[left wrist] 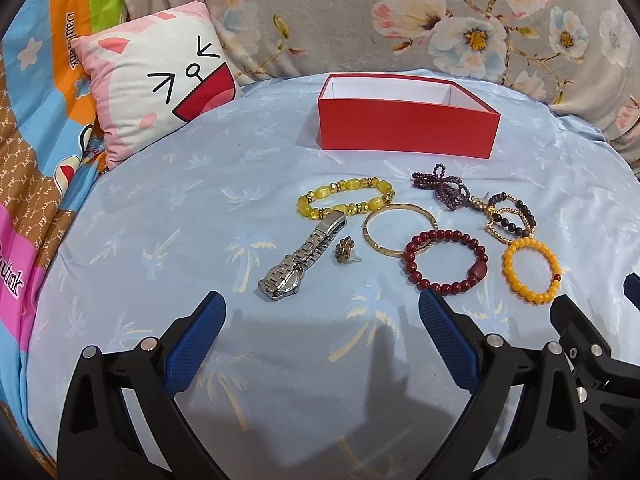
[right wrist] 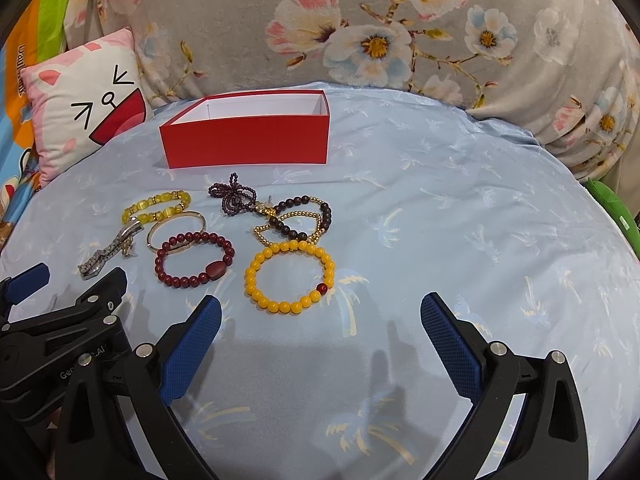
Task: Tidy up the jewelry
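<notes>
Both grippers, L [left wrist: 322, 308] & R [right wrist: 320, 312], spread wide, holding nothing, hovering near side of red box [right wrist: 248, 140]. Orange bead bracelet [right wrist: 290, 276] lies nearest R, between it & box; prob light, elastic, beads slippery — pinch across the strand. Watch [left wrist: 294, 264] heavier, stiffer. Box looks empty.
</notes>
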### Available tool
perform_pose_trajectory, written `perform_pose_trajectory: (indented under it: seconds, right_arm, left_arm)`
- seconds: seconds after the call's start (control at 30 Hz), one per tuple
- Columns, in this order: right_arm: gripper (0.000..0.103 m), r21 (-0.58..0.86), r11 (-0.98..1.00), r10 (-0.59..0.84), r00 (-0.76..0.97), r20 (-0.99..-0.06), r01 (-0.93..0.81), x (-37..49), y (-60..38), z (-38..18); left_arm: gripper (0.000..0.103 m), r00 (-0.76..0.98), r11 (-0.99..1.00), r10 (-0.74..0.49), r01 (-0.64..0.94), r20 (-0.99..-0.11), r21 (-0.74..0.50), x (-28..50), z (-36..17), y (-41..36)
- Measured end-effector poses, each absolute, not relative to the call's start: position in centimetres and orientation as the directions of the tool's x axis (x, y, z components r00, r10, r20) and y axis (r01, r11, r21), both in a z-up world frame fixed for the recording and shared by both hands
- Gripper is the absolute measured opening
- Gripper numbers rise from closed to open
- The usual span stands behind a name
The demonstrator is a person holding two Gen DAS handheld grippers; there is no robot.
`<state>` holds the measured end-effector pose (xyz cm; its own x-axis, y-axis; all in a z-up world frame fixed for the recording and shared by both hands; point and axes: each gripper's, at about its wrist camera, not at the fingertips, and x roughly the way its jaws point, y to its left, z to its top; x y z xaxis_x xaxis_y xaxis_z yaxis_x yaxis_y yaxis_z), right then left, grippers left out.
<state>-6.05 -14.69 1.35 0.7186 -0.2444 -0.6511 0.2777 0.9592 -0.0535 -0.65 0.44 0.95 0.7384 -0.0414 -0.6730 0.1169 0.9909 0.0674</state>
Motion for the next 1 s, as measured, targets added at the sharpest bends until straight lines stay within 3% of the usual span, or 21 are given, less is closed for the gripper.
perform_pose_trajectory:
  seconds: [1.0]
  right_arm:
    - [0.096, -0.053, 0.959, -0.244, 0.717, -0.653, 0.277, -6.06, -14.66, 1.29]
  left_arm:
    - [0.090, 0.740, 0.990, -0.043, 0.121, -0.671, 0.071, -0.75, 0.72, 0.24]
